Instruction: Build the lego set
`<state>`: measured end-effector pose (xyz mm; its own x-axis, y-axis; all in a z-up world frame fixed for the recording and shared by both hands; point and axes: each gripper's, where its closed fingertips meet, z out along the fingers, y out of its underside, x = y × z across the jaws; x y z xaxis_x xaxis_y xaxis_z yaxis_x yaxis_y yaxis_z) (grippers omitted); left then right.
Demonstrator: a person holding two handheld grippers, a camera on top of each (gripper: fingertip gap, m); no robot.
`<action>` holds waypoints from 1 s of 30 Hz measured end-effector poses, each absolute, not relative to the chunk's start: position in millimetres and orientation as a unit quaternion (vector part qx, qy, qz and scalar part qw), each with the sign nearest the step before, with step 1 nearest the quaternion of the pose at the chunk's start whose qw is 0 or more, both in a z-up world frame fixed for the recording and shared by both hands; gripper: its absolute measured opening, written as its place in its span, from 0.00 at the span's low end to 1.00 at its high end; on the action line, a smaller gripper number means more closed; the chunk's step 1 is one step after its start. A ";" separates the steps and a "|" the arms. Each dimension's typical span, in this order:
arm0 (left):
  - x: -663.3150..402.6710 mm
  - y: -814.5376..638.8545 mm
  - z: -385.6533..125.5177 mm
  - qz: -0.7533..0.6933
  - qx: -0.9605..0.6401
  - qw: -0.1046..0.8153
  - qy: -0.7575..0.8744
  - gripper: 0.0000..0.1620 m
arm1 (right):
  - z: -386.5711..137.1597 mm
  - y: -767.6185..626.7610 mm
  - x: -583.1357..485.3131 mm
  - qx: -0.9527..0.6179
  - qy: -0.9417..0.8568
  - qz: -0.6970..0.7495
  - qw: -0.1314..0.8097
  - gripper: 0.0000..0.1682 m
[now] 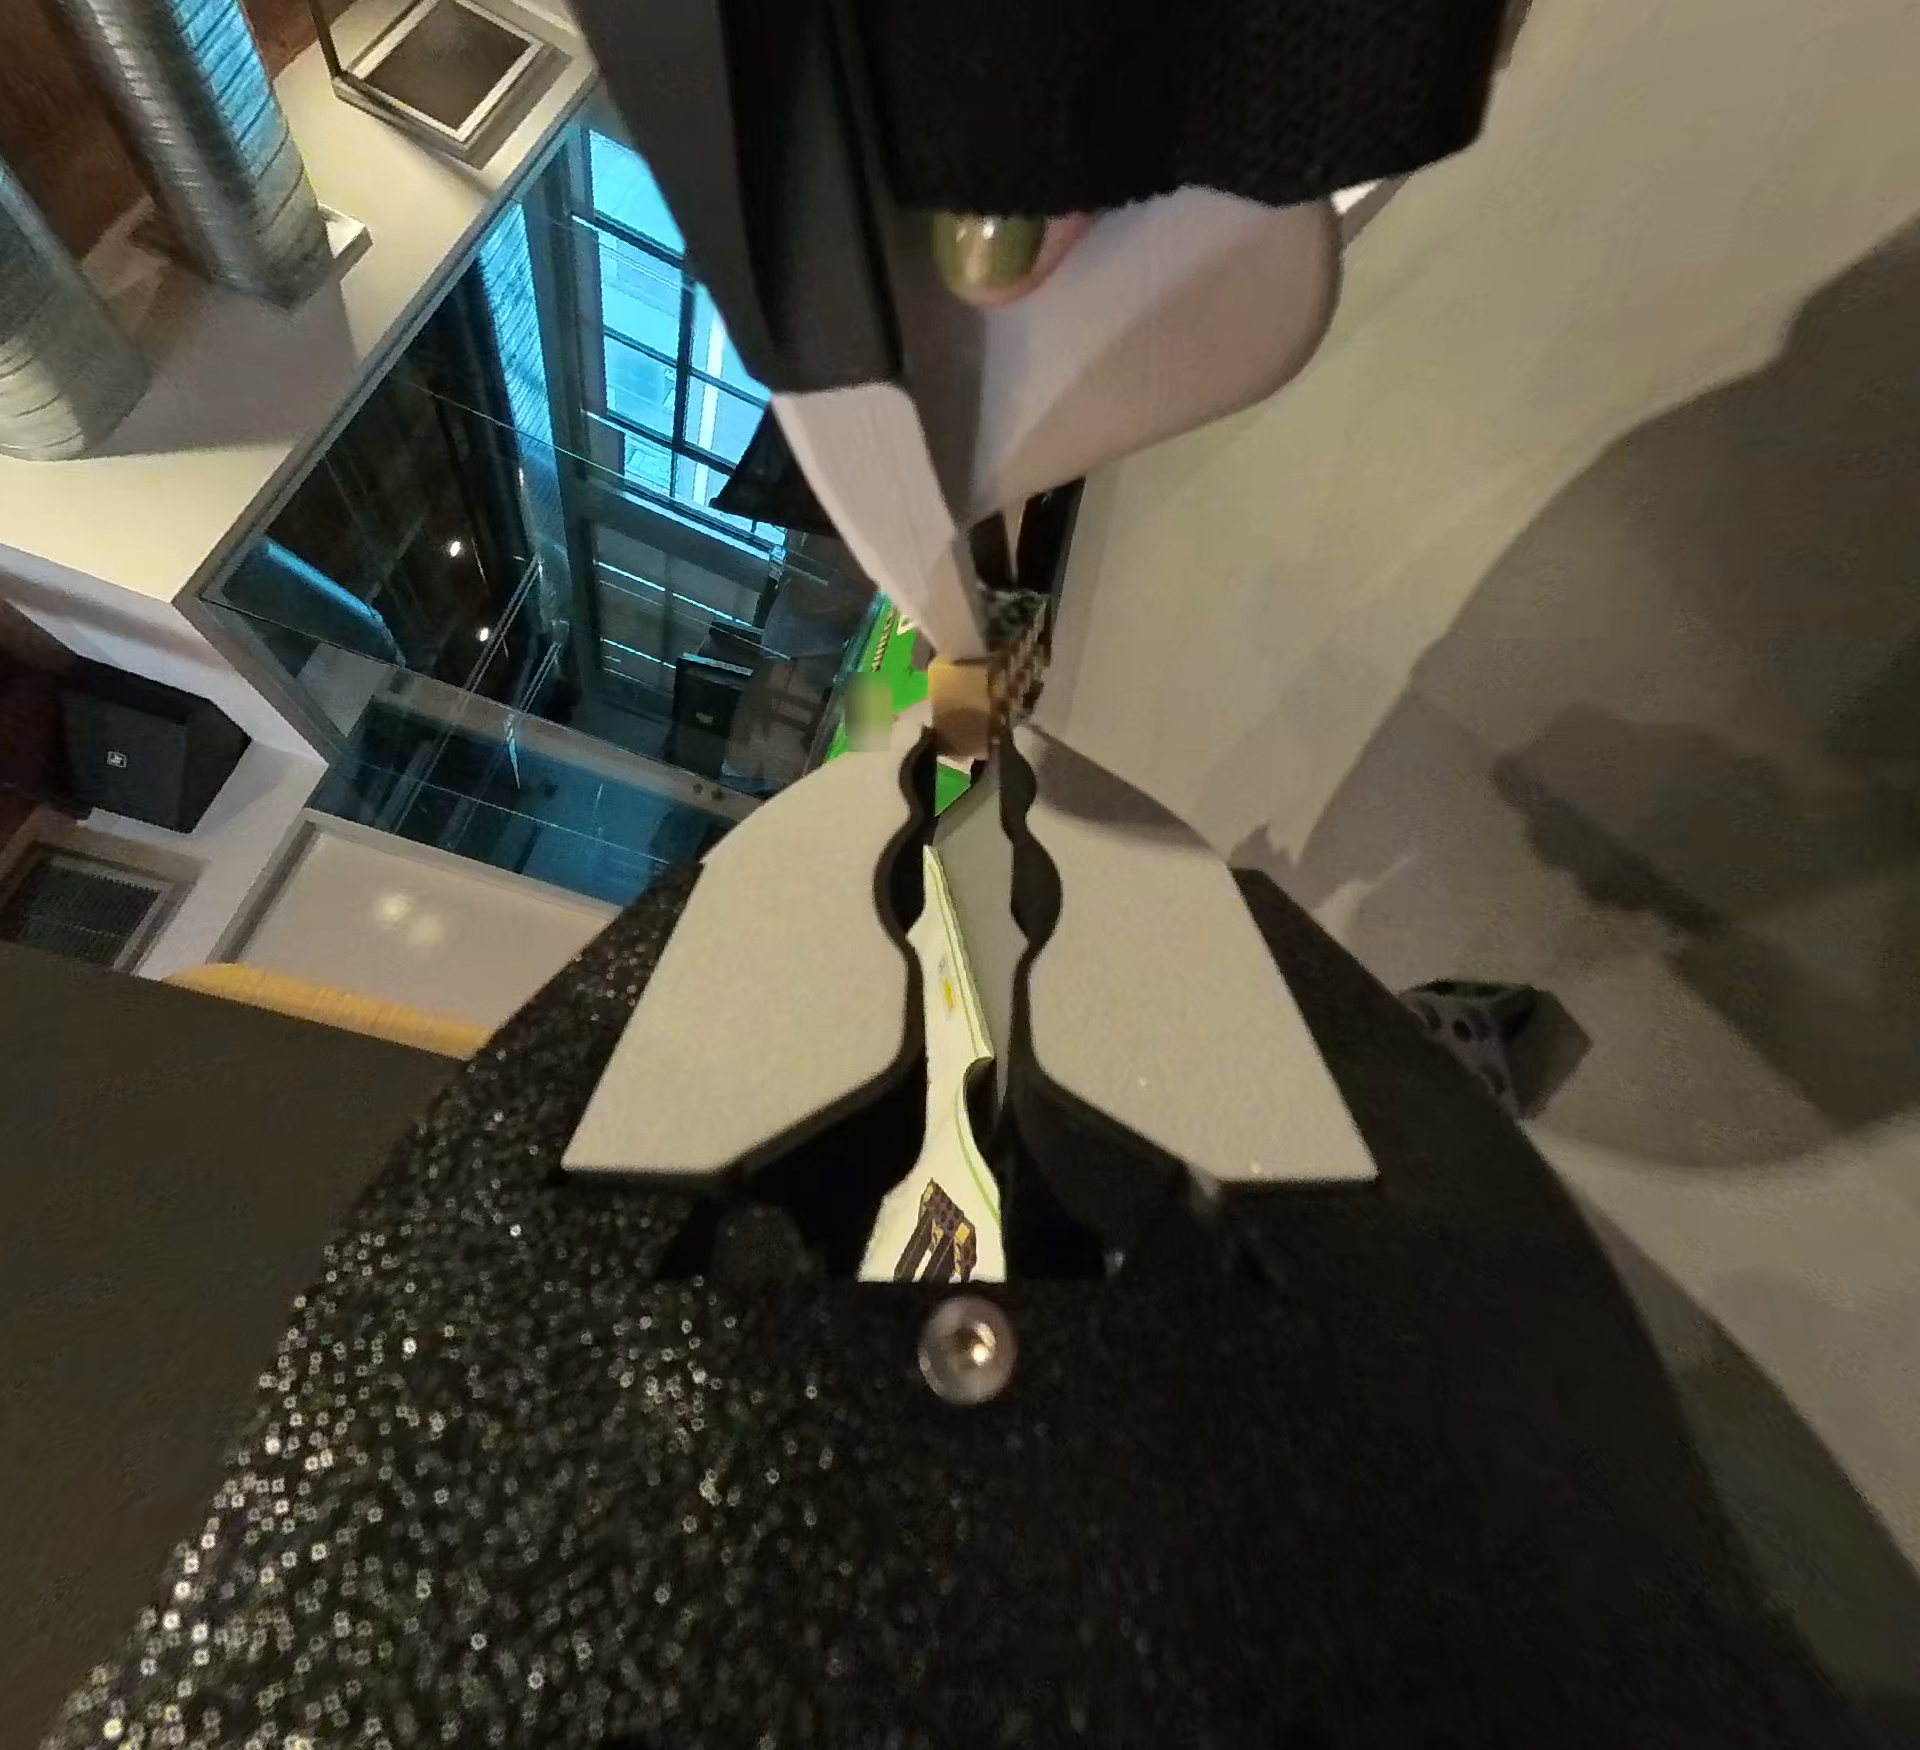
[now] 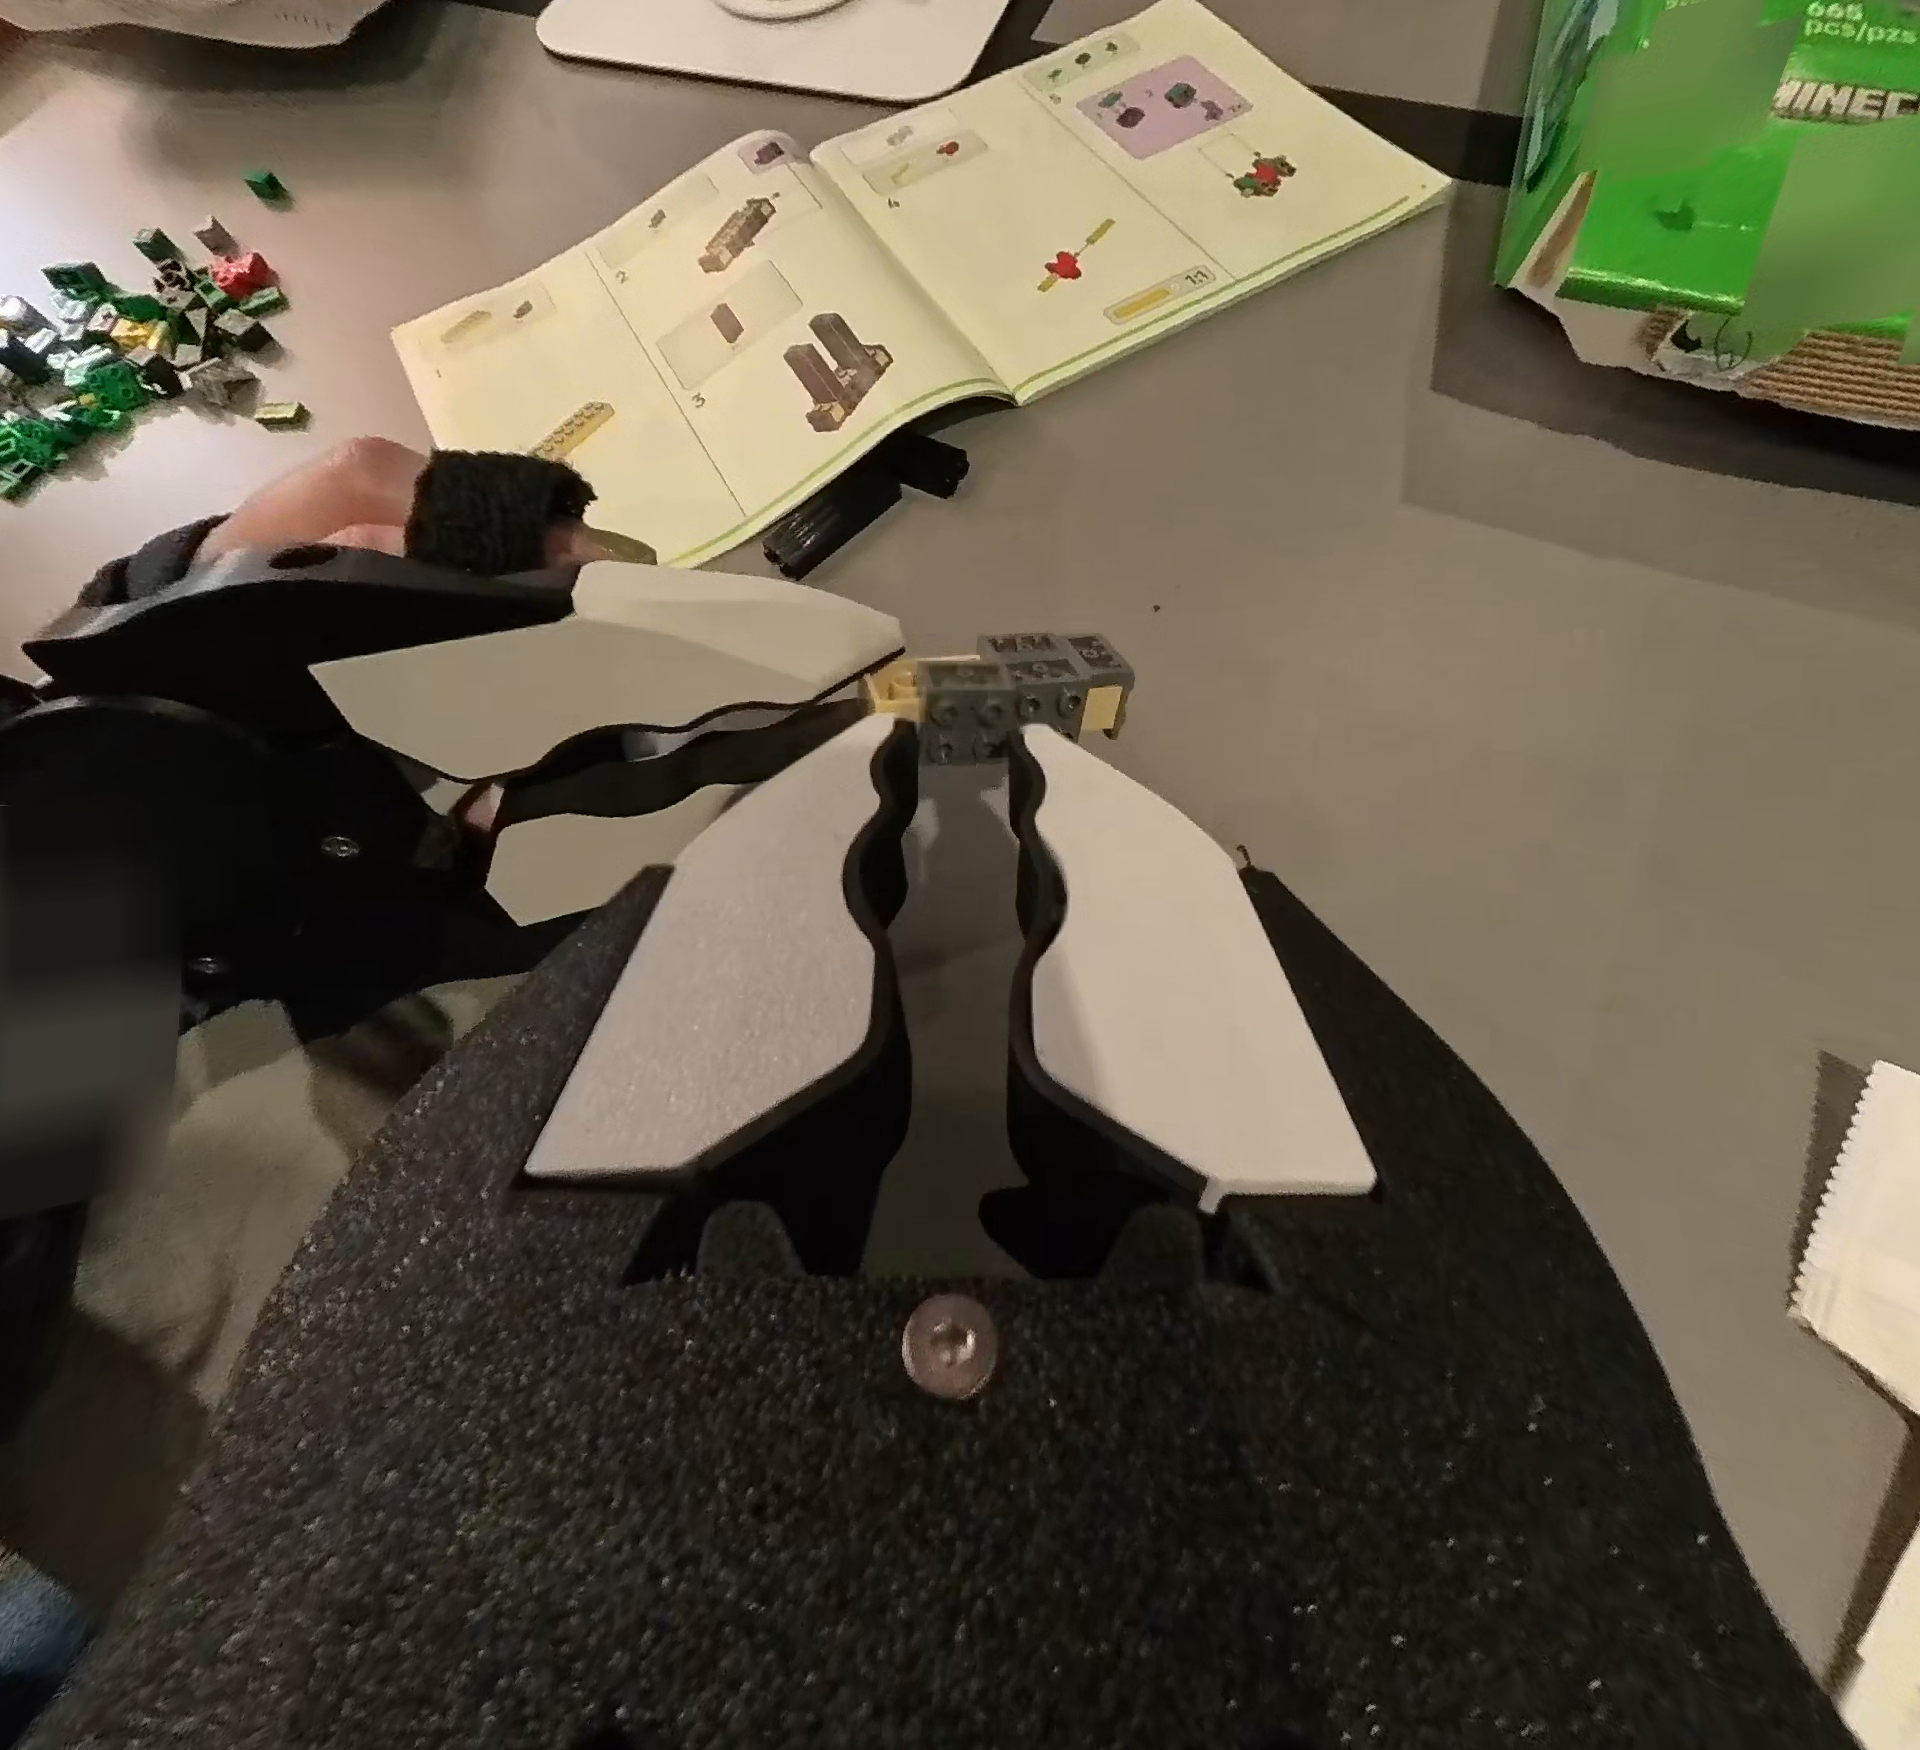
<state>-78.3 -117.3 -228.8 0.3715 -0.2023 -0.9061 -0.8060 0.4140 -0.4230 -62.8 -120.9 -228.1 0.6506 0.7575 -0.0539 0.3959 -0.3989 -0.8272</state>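
Both grey-padded tongs, right point(image 2: 961, 744) and left point(image 2: 883, 687), clamp one small grey-and-tan brick assembly point(image 2: 1023, 687) above the dark table point(image 2: 1455, 765); its underside is hidden. Beyond it lies one open pale-green instruction booklet point(image 2: 914, 266).

Matt paper booklet point(image 2: 914, 246) on smooth, glossy table point(image 2: 1351, 713) (plastic bricks point(image 2: 135, 329)).

Each handheld gripper has a rough, speckled black body with one silver round-head screw point(image 2: 948, 1356) at its centre. The right gripper point(image 2: 961, 750) carries two pale grey flat-faced fingers point(image 2: 1174, 1004) with wavy black inner edges. The left gripper point(image 2: 878, 682) matches it, and the hand point(image 2: 343, 495) on it wears a black knitted finger sleeve point(image 2: 488, 505).
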 end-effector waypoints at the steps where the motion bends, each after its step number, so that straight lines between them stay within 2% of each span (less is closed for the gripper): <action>1: -78.6 -117.2 -228.9 0.226 -0.492 0.666 0.512 0.07 | -228.8 -120.9 -62.4 -0.809 -0.358 0.216 0.414 0.10; 7: -77.7 -117.2 -230.3 0.225 -0.493 0.664 0.516 0.07 | -229.9 -120.2 -61.3 -0.811 -0.356 0.215 0.412 0.11; 12: -76.4 -117.6 -231.0 0.223 -0.492 0.663 0.518 0.07 | -228.5 -119.7 -60.2 -0.809 -0.359 0.212 0.414 0.06; 17: -85.1 -110.3 -233.7 0.224 -0.520 0.653 0.502 0.07 | -231.7 -119.0 -51.7 -0.798 -0.393 0.201 0.410 0.10; 26: -90.1 -104.3 -239.2 0.205 -0.549 0.644 0.492 0.07 | -288.6 -128.5 -16.1 -0.782 -0.498 0.161 0.338 0.08; 30: -90.2 -104.0 -240.2 0.204 -0.551 0.642 0.493 0.07 | -299.1 -128.7 -18.5 -0.808 -0.450 0.226 0.307 0.12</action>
